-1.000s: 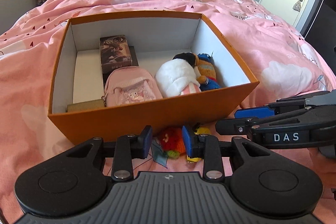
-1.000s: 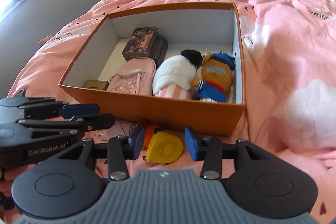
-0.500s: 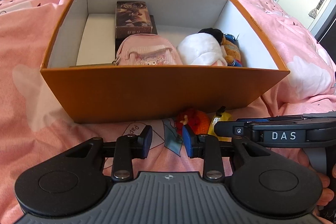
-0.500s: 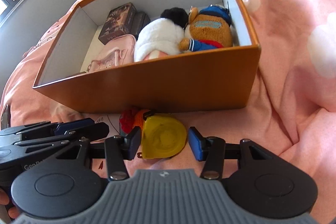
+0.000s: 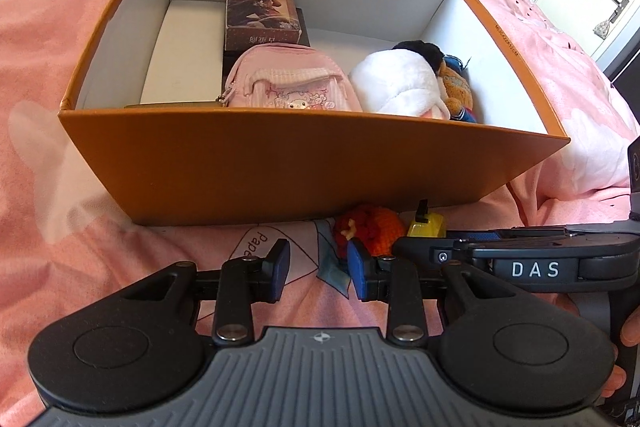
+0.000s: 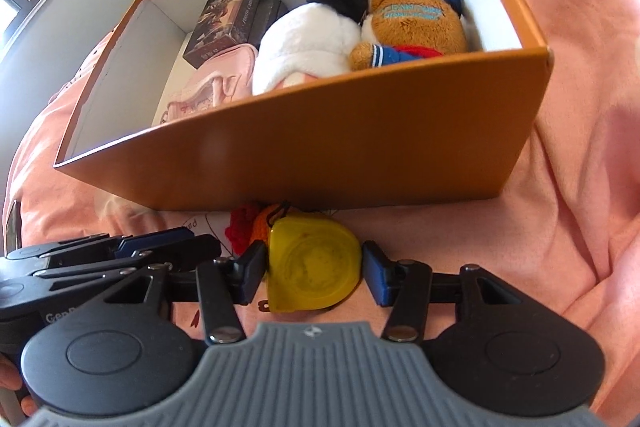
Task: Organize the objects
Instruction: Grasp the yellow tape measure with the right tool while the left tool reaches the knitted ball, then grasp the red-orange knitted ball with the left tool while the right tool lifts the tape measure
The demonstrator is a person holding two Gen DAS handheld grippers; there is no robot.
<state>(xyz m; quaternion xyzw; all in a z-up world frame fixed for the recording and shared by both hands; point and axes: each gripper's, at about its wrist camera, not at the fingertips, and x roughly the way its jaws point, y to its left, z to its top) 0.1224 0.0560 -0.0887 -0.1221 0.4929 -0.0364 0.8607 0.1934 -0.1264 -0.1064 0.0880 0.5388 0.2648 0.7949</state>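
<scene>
Right claw (image 6: 314,279) spread around yellow case (image 6: 314,269), left claw (image 5: 318,269) spread, beside it.

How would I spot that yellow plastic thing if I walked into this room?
Find the big orange box on the pink bedspread. Just outside its near wall, between the open tips of the right claw, lies the yellow tape measure. It is smooth, hard and rounded; the red-orange knitted toy touching it is fuzzy yarn.
</scene>
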